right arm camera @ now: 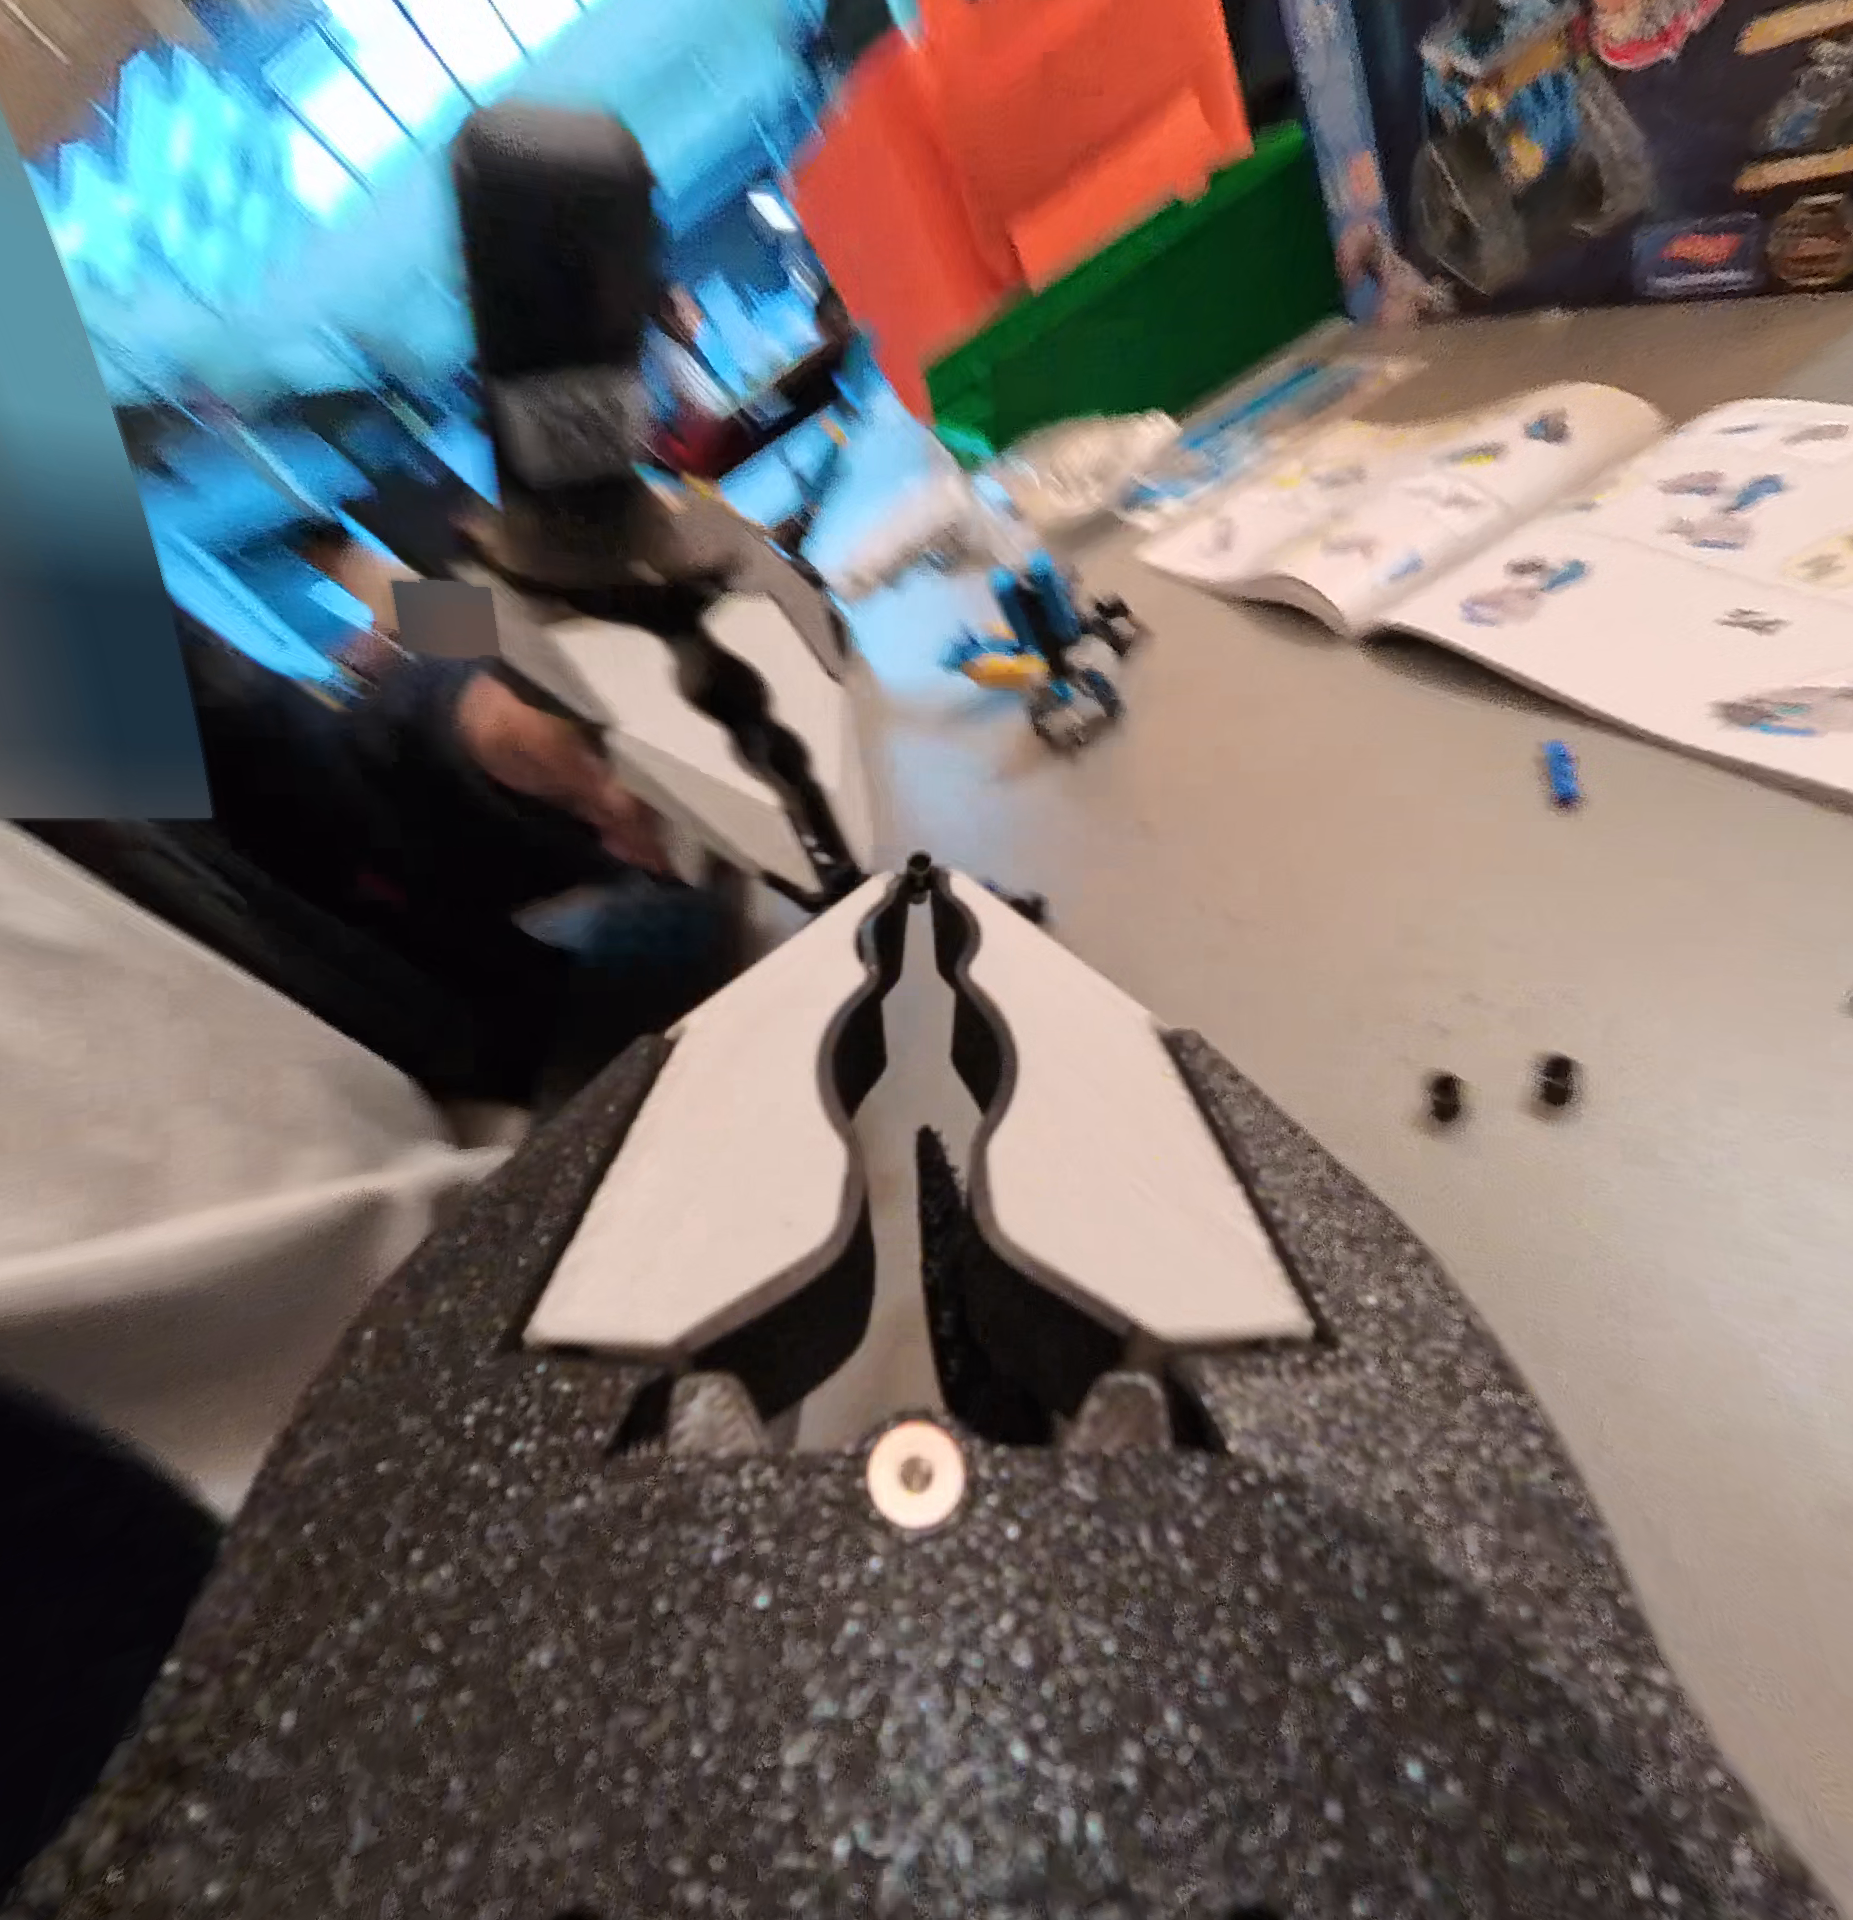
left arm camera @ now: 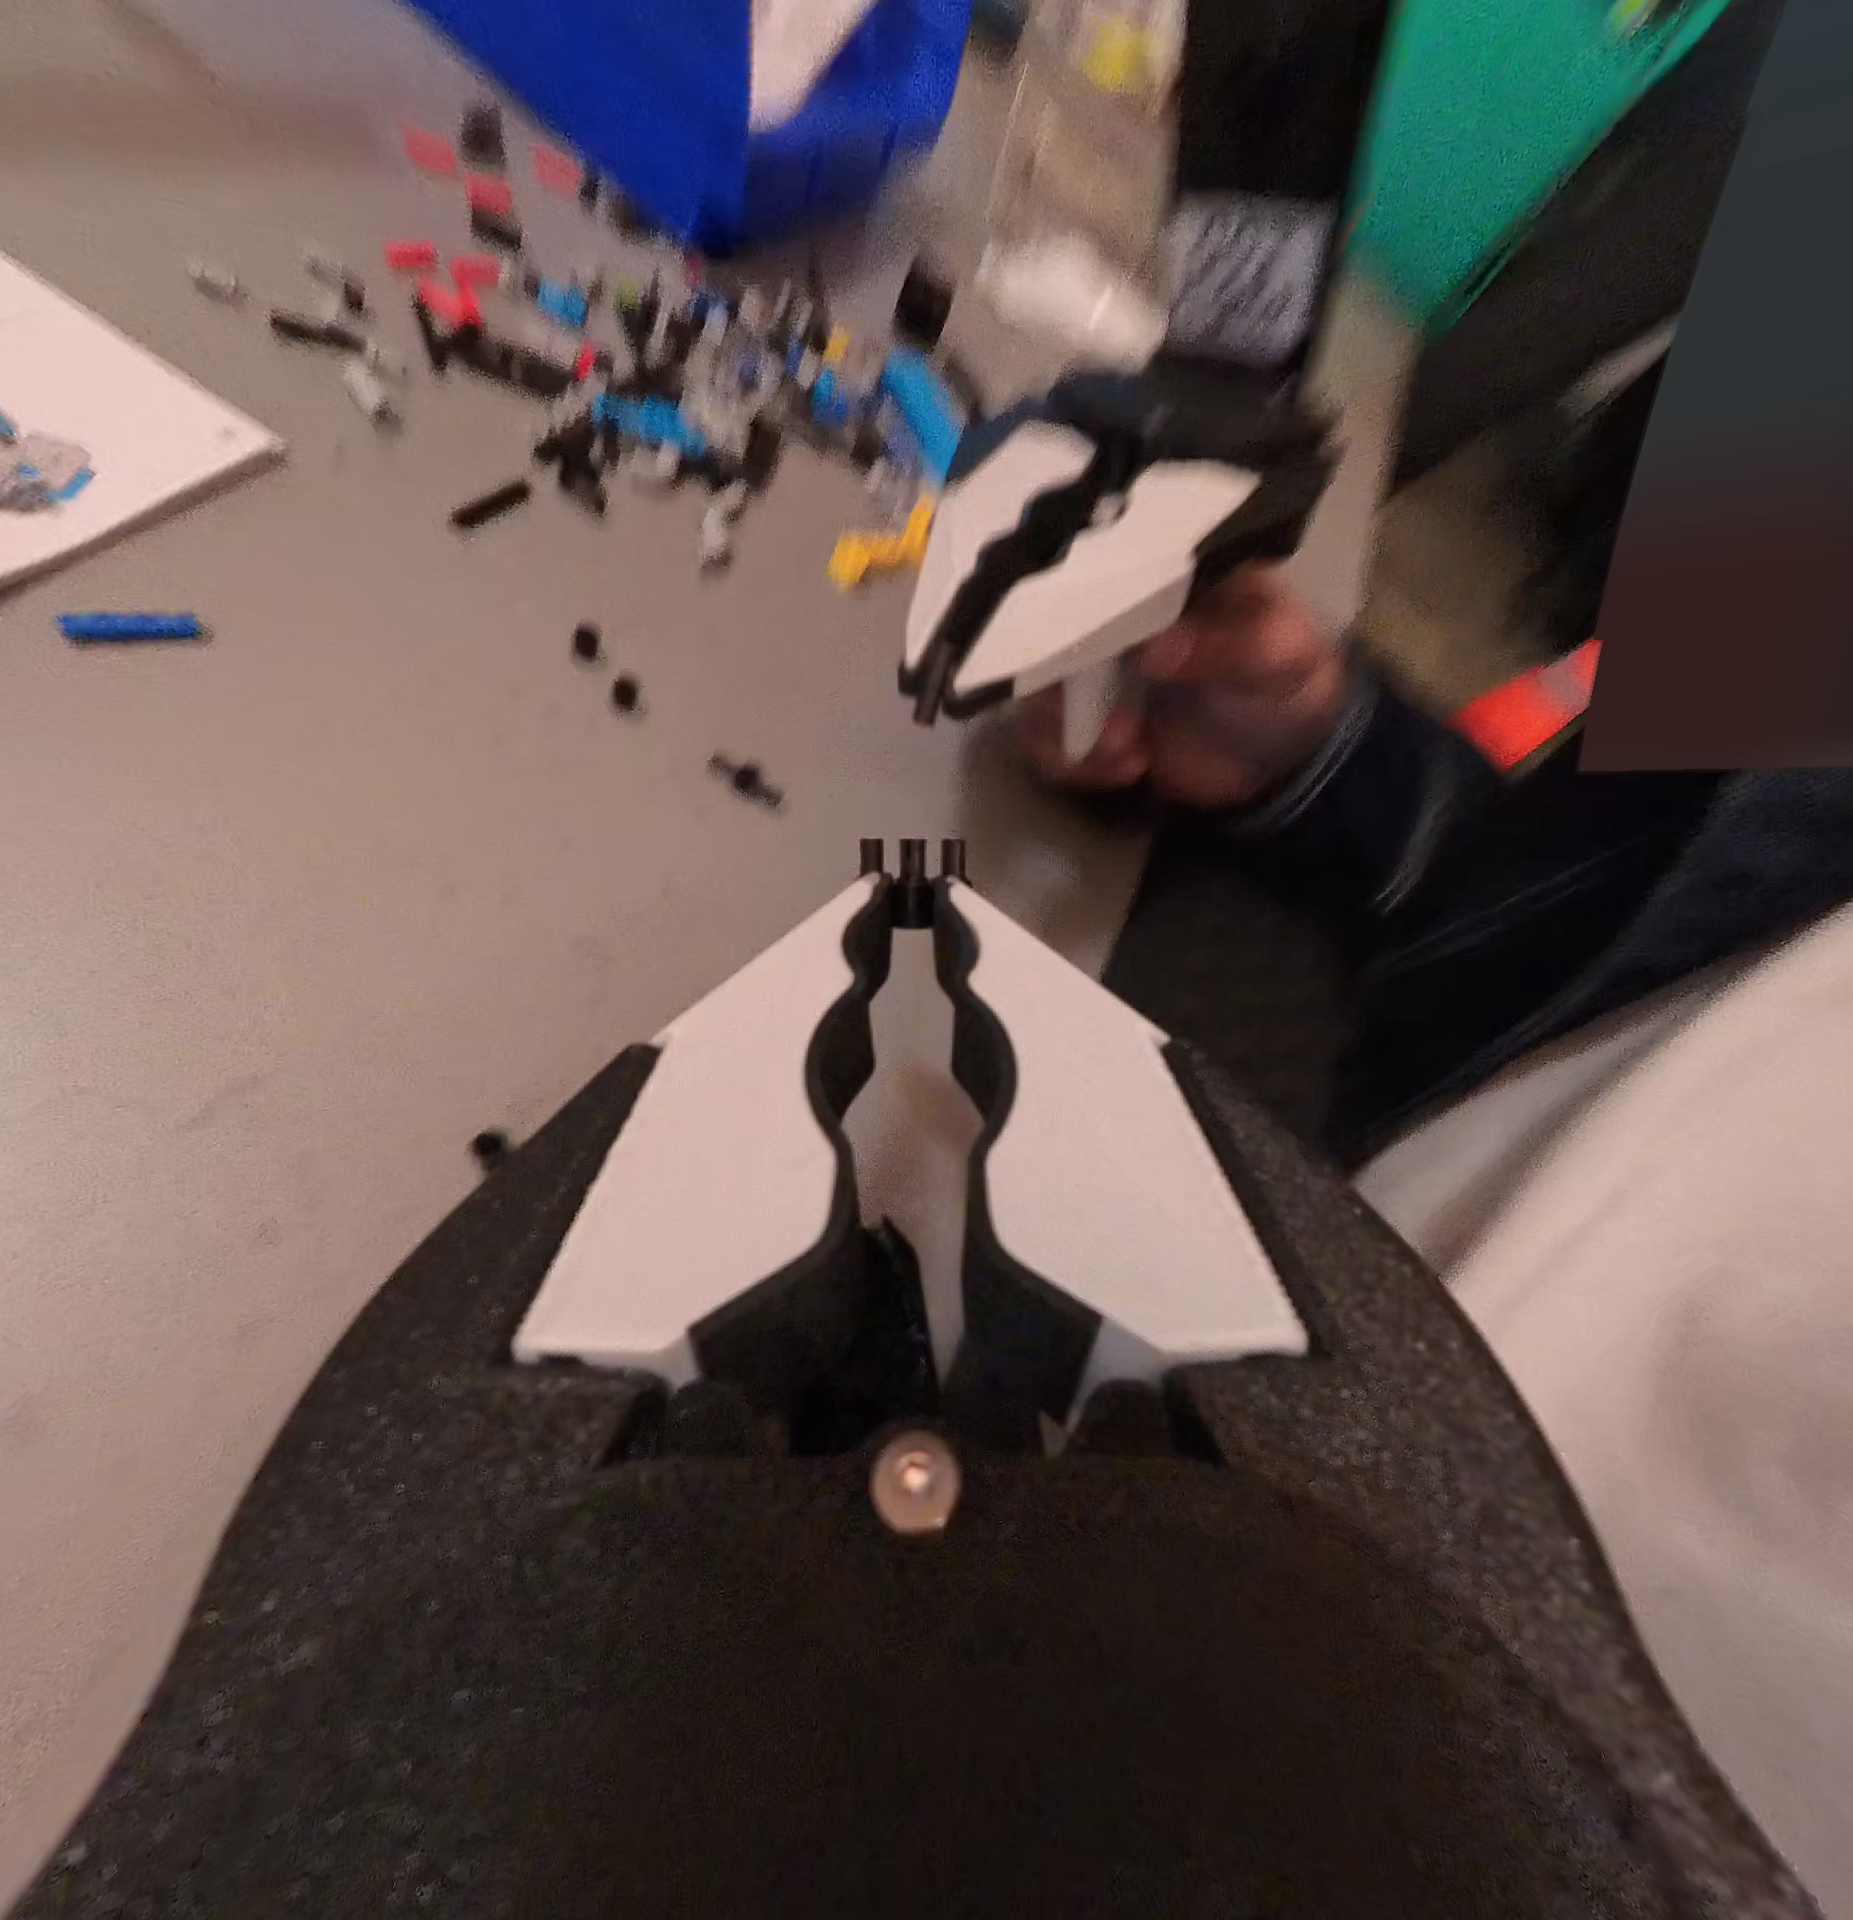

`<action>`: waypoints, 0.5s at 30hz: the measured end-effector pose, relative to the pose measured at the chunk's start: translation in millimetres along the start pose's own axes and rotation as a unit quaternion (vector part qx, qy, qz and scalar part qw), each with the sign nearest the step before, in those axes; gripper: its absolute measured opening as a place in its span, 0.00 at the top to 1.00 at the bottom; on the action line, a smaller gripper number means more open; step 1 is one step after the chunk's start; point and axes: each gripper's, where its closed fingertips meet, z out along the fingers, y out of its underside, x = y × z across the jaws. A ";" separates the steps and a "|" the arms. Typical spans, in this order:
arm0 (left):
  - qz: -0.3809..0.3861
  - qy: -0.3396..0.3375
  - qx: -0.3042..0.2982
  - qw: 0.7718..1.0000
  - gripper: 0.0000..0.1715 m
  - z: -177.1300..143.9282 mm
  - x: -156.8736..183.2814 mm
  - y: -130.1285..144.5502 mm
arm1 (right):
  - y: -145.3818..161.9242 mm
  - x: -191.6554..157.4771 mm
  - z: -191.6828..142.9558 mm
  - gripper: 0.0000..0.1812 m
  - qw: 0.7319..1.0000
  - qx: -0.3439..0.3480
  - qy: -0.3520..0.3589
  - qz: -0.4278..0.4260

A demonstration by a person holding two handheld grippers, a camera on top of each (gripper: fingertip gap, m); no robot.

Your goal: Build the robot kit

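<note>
My left gripper is shut on a small black building-toy piece with three short pegs sticking out past the fingertips. It hangs above the grey table near its right edge. My right gripper is shut on a small black pin at its tips. The right gripper also shows in the left wrist view, held by a hand, close ahead of the left one. The left gripper shows blurred in the right wrist view, its tips just left of the pin.
A heap of loose toy pieces, black, blue, red and yellow, lies at the back. Stray black pins lie nearer. An open instruction booklet, a part-built blue and yellow model, a blue box and a printed box stand around. Less than 4 cm separates the two grippers' tips.
</note>
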 end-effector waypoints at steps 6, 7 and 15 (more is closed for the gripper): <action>-0.102 0.177 0.197 0.959 0.96 -21.4 25.4 -35.3 | -39.4 -34.8 -6.5 0.98 0.986 0.096 -0.132 0.041; -0.104 0.196 0.215 0.951 0.97 -24.9 28.6 -37.7 | -39.0 -38.8 -2.5 0.98 0.988 0.083 -0.132 0.020; -0.019 0.219 0.255 0.942 0.96 -39.9 47.5 -40.8 | -40.1 -64.2 18.9 0.98 0.984 -0.032 -0.131 -0.118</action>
